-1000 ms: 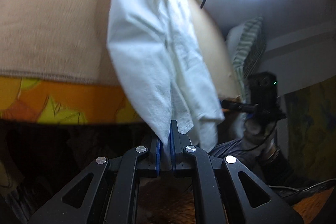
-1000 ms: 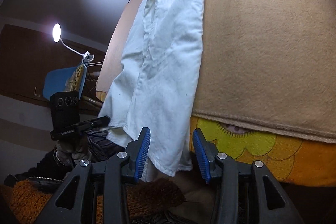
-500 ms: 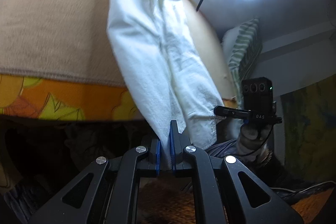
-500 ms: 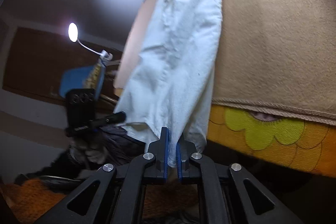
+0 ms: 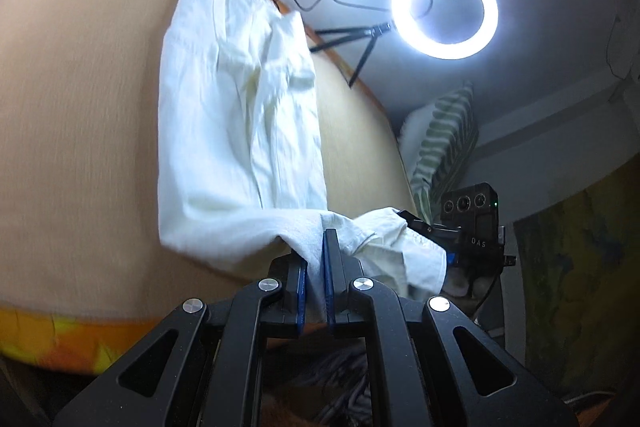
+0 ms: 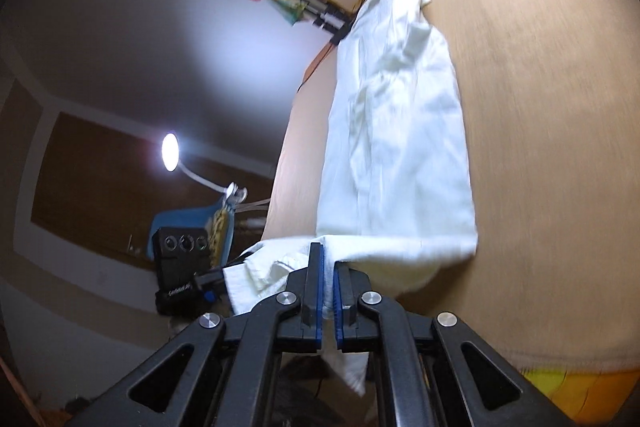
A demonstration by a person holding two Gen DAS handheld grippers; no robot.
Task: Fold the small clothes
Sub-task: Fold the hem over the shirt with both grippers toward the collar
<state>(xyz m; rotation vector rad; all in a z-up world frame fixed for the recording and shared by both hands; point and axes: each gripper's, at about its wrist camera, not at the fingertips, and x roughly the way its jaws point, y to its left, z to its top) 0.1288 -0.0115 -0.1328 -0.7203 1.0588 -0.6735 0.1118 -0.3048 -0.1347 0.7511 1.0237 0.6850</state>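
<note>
A small white garment (image 5: pixel 240 131) lies lengthwise on a beige blanket (image 5: pixel 80 107); it also shows in the right wrist view (image 6: pixel 400 155). My left gripper (image 5: pixel 315 259) is shut on the garment's near hem. My right gripper (image 6: pixel 327 275) is shut on the same near hem at its other corner. The near edge is lifted and bent back over the rest of the cloth. In each view the other gripper's camera box (image 5: pixel 472 223) (image 6: pixel 180 259) sits just beyond the hem.
The beige blanket (image 6: pixel 552 147) covers a bed with an orange and yellow flowered sheet (image 5: pixel 60 339) at its near edge. A lit ring light (image 5: pixel 445 9) on a tripod stands past the far side. A striped pillow (image 5: pixel 444 143) and a small lamp (image 6: pixel 169 151) sit off the bed.
My right gripper closed on the hem a second ago. Both grippers then moved up and forward over the bed, carrying the near hem and starting a fold across the garment.
</note>
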